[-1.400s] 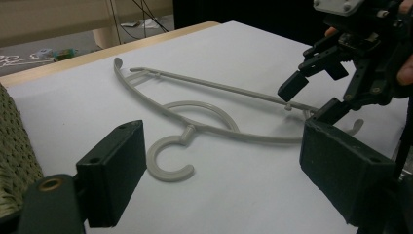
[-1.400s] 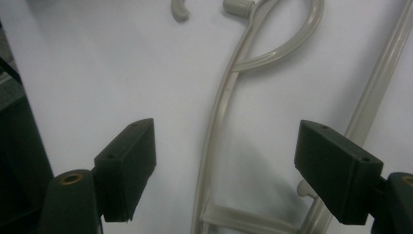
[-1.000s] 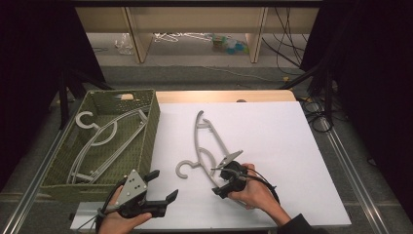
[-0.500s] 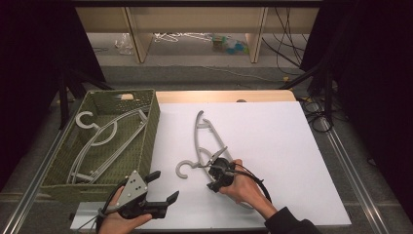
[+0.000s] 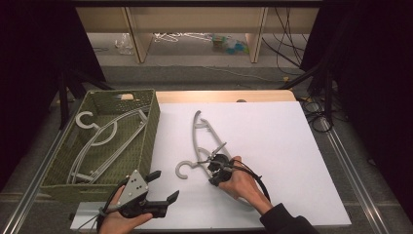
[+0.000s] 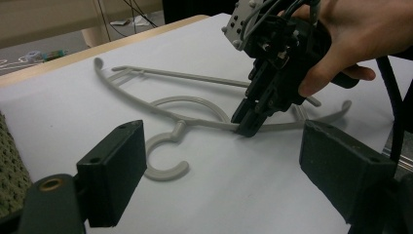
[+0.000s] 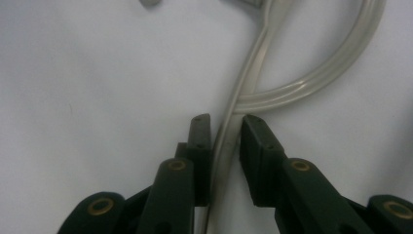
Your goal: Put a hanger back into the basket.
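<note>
Hanger: pale grey plastic clothes hanger [image 5: 202,146], flat on the white tabletop [image 5: 292,146], just right of the basket, hook end [image 6: 163,156] toward the near edge.
Long axis: from the hook near the front, up and away toward the far tip; shoulder bar slim, running straight between the claw's two black jaws in the right gripper view.
Right claw [image 5: 214,163]: down on the hanger's shoulder bar [image 7: 229,131] close beside the inner loop, jaws straddling it, narrow gaps showing either side, so not yet clamped, by the look of it.
Left claw [image 5: 163,187]: jaws spread wide, holding nothing, hovering at the front edge, well apart from the hanger.
Nearer hand: right, plainly; already astride the bar.
Basket: olive-green woven basket [image 5: 151,122] at left, two more grey hangers [image 5: 97,141] inside.
Coming move, as a judgement: squeeze across the bar, lift, swing left to the basket.
</note>
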`<state>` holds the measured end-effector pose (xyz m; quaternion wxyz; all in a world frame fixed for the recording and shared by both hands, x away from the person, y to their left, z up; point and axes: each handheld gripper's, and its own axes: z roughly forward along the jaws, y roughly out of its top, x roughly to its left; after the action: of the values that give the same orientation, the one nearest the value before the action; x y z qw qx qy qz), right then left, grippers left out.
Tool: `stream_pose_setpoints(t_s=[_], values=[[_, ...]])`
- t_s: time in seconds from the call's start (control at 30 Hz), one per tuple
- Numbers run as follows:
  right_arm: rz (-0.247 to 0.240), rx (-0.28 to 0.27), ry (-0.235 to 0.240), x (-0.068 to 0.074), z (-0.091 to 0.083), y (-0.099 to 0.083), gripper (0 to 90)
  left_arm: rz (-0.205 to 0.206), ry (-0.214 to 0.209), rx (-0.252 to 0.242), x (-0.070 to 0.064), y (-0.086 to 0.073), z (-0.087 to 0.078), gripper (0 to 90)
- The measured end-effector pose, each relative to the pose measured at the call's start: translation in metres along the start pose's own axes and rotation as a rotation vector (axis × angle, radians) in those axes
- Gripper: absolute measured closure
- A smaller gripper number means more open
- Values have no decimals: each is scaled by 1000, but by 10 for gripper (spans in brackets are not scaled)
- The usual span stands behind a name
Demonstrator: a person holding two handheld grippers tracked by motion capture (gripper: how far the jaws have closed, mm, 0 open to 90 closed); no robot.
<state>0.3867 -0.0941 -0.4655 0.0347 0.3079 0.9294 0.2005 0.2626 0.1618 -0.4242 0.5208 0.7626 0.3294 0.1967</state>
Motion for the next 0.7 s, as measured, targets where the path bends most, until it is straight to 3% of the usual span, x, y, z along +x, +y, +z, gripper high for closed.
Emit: stream_pose_setpoints(t_s=[0.07,0.13,0.33,0.37,0.43,0.47,0.53,0.6,0.63,0.7], values=[[6,-1,7,-1,0,0,780,19,-2,0,2,0,-1,173],[10,0,18,-5,-2,-2,814,-4,1,-3,1,0,-1,174],[-52,48,50,-9,-8,-8,816,-2,6,1,1,0,-1,175],[-81,66,50,-10,-10,-10,817,37,24,10,0,0,-1,175],[-90,75,55,-11,-11,-12,817,57,28,13,-1,0,-1,176],[-96,85,63,-12,-13,-14,817,110,33,12,1,1,0,176],[-114,94,86,-14,-17,-18,817,134,27,22,-1,2,2,184],[-137,78,146,-21,-24,-23,816,160,29,32,-1,3,6,220],[-137,78,146,-21,-24,-23,816,168,23,52,-2,4,8,220],[-183,56,203,-26,-34,-28,817,206,6,108,-2,6,15,220]])
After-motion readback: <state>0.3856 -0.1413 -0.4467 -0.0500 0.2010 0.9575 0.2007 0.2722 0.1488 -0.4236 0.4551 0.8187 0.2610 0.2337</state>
